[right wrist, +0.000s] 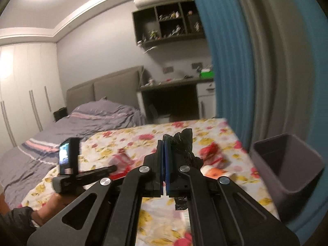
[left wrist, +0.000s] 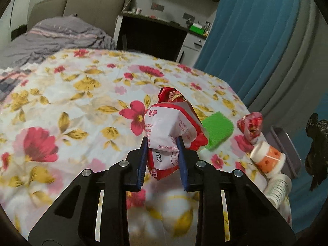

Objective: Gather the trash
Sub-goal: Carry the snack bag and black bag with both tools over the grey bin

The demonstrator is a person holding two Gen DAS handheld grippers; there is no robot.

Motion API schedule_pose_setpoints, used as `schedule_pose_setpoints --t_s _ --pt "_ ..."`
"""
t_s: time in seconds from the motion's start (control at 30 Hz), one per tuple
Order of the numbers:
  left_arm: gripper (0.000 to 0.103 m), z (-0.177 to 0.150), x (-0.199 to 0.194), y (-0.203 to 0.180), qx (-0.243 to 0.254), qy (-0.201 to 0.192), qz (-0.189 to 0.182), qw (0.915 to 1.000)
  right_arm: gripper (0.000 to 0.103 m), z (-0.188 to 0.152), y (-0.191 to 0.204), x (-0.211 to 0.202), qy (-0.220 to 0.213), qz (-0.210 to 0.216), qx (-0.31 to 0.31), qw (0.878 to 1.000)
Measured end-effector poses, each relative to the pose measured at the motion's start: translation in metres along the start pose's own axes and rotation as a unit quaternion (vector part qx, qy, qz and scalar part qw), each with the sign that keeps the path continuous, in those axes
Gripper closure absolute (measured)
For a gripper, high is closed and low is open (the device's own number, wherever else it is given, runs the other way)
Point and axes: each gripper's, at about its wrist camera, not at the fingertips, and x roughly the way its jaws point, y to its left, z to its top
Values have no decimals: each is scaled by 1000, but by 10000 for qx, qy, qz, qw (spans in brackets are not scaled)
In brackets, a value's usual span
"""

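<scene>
A crumpled red and white snack wrapper [left wrist: 170, 123] is pinched between the blue pads of my left gripper [left wrist: 163, 143], just above the flowered bedspread [left wrist: 82, 94]. My right gripper [right wrist: 165, 143] is shut on a thin black plastic bag [right wrist: 185, 141], which bunches to the right of its fingers. That bag [left wrist: 315, 149] also hangs at the right edge of the left wrist view. A smaller red wrapper [left wrist: 250, 125], an orange and white bottle [left wrist: 268, 160] and a stack of white paper cups [left wrist: 278, 188] lie near the bed's right edge.
A green cloth [left wrist: 218, 131] lies beside the held wrapper. A grey bin [right wrist: 287, 174] stands off the bed's right side against the blue curtain [right wrist: 225, 61]. A person's hand [right wrist: 51, 205] holds the left gripper at the lower left. A desk [left wrist: 155, 32] and a grey quilt [left wrist: 61, 34] lie beyond.
</scene>
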Motion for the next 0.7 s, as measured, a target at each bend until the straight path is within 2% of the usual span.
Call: schedule_pose_setpoints --t_s 0.3,0.57,0.7 --pt "77 -8 -52 -43 450 -306 -266 9982 101 -10 -47 -35 -48 -574 306 9979" --pt "77 -14 -70 -90 794 -359 -518 9948 101 -8 -80 -59 -281 -904 536 9941" --pt "77 -16 -69 -127 1044 -316 -726 9914 101 -4 -95 -65 -378 -1074 553 9920"
